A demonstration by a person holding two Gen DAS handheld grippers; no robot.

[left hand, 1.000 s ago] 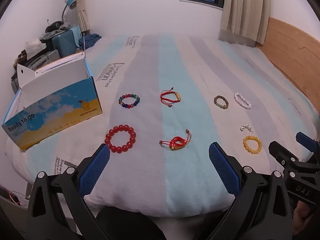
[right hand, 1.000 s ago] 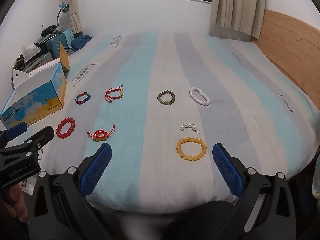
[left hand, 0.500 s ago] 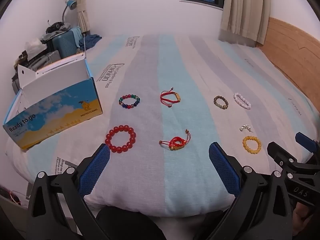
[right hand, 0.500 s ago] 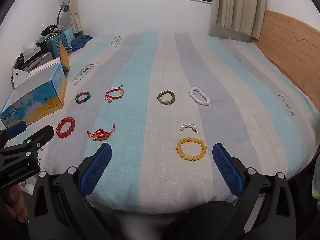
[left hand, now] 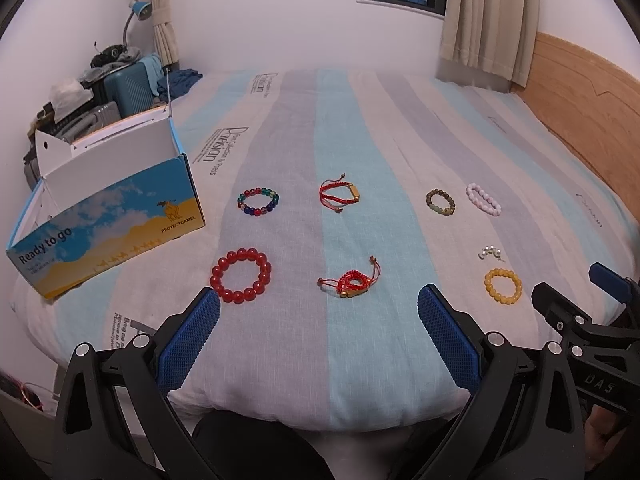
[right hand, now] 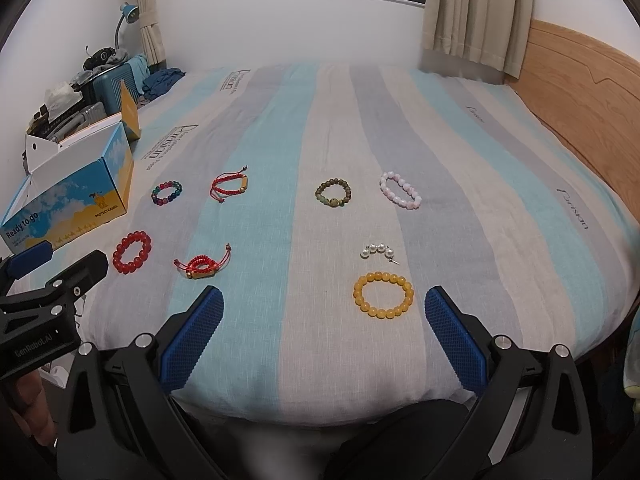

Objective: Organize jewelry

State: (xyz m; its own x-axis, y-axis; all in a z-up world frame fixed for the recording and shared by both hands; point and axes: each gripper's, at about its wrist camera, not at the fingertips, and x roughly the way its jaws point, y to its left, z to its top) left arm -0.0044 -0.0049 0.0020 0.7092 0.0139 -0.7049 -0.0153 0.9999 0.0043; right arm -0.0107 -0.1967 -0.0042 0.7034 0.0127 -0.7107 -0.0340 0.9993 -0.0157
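Left tongs (left hand: 318, 322) and right tongs (right hand: 324, 316), both spread wide and empty, hover low in frame, barely shifted from a second ago (no piece touched yet). Bracelets, the red beaded bracelet (left hand: 240, 280) nearest, lie mid-frame on the striped bed (left hand: 360, 120); open box (left hand: 108, 216) at left.

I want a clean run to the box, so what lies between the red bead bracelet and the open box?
Nothing: between the red bead bracelet and the open box lies only bare striped bedspread, clearest in the left wrist view.
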